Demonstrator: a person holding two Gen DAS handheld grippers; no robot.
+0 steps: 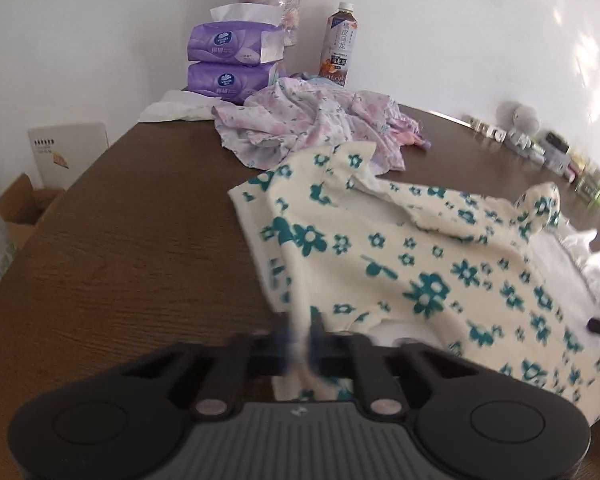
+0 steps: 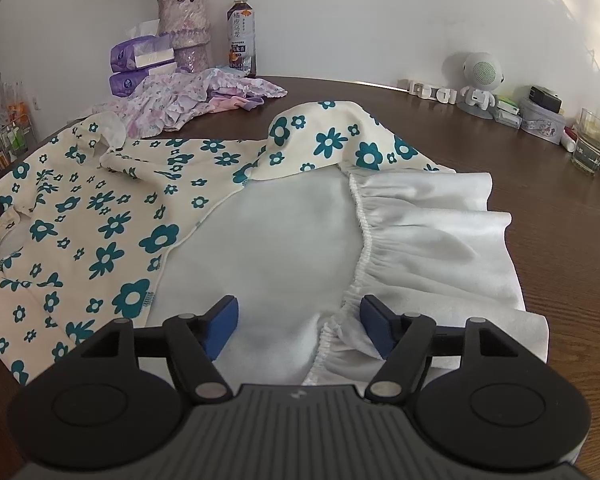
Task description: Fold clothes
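Garment: cream dress w/ teal flowers (image 2: 112,216), spread flat on brown table (image 1: 120,240), mid-table; white lining (image 2: 284,240) exposed where the floral layer lies turned back toward 10 o'clock in right wrist view.
Ruffle: white gathered hem (image 2: 432,248) fanned out at 3 o'clock of the lining, elastic seam running 12 to 6.
Left gripper (image 1: 300,340): clamped on a pinch of floral edge, cloth bunched up between the pads; motion blur there, so prob. mid-pull. Held low at 6 o'clock of left view, likely to carry that edge across for a fold.
Right gripper (image 2: 298,326): fingers apart, blue pads (image 2: 224,324) straddling lining and seam, nothing gripped; hovers just above fabric, looks lined up to take the hem.
Sleeve: one short sleeve (image 2: 324,140) humped up at 12 o'clock, not flattened yet.
Stage: early fold, approx. one side lifted, rest not squared up.
Risk: ruffle slippery-looking, may slide out of a shallow pinch.
Pile: pink-lilac floral clothes (image 1: 312,124) heaped at 12 o'clock, apart from dress, waiting.
Clutter at far edge: purple tissue packs (image 1: 232,64), tea bottle (image 1: 340,44), vase (image 2: 184,28); small robot figure (image 2: 480,84) and glass (image 2: 594,146) at 2 o'clock, well clear of fold area.
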